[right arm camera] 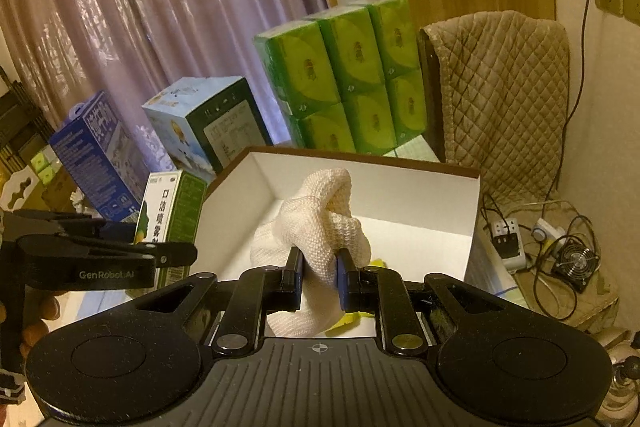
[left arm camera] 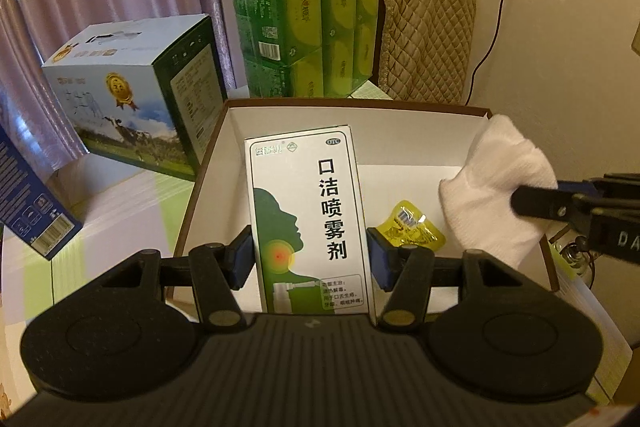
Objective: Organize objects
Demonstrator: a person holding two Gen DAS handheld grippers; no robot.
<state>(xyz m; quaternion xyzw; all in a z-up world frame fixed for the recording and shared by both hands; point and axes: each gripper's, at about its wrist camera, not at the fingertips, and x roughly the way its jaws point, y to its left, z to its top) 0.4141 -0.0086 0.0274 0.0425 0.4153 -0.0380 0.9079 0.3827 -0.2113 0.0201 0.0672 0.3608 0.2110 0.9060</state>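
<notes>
A: Why are both grippers over the open box (left arm camera: 472,111)?

B: I'd say to drop things in. The left gripper (left arm camera: 311,259) has its jaws clamped on one spray carton (left arm camera: 308,211), upright above the box's left side. The right gripper (right arm camera: 319,277) pinches one white cloth (right arm camera: 320,227), hanging over the right side.

A: Anything inside already?

B: One yellow sachet (left arm camera: 412,227) on the bottom. Behind, on the desk (left arm camera: 120,195), six green packs (right arm camera: 352,75) are stacked.

left gripper (left arm camera: 311,259) is level, its two pads pressed against something held between them. right gripper (right arm camera: 319,277) reaches in from the right, jaws closed tight around its load.
</notes>
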